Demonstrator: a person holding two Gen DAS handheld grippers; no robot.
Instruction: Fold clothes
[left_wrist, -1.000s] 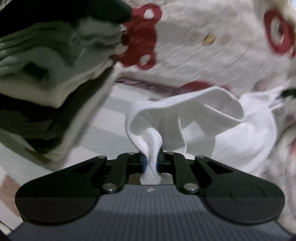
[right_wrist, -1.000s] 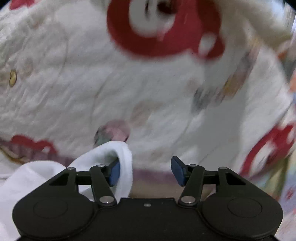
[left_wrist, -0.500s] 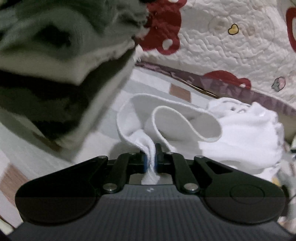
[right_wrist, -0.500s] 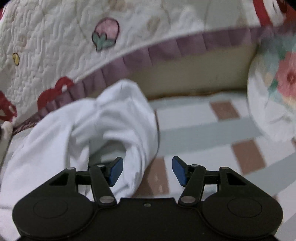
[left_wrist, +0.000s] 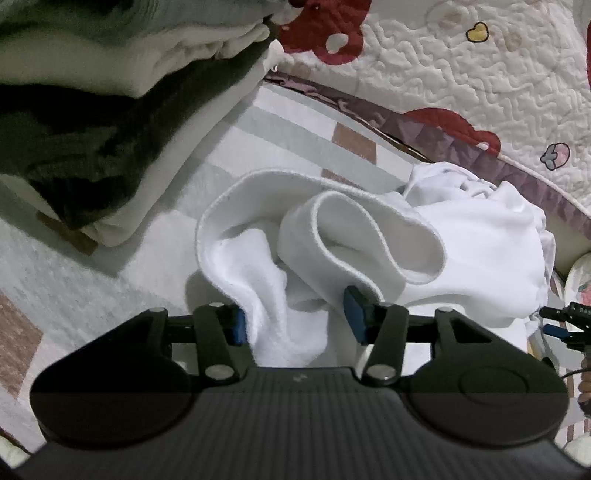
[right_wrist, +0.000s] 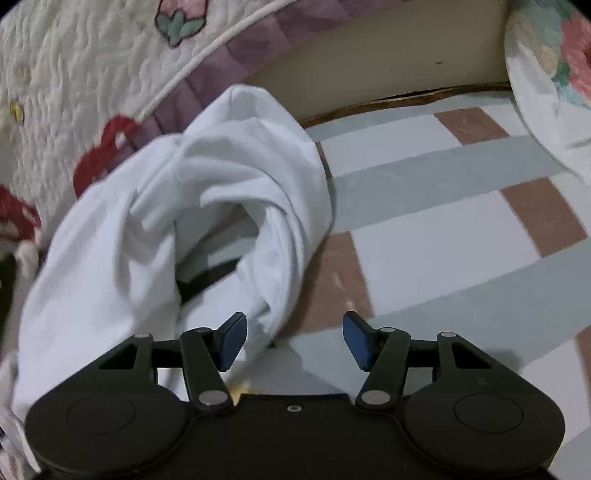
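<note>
On the checked bed sheet (left_wrist: 155, 295) the white garment (left_wrist: 461, 251) lies bunched, both left tongs (left_wrist: 293, 325) and right tongs (right_wrist: 293, 341) spread apart, gripping nothing, probably seeking a fresh hold.

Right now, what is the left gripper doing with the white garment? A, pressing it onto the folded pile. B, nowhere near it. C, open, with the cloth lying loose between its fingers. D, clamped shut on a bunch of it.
C: the left gripper has its blue pads spread apart, and the white garment sits slack between them on the checked sheet.
</note>
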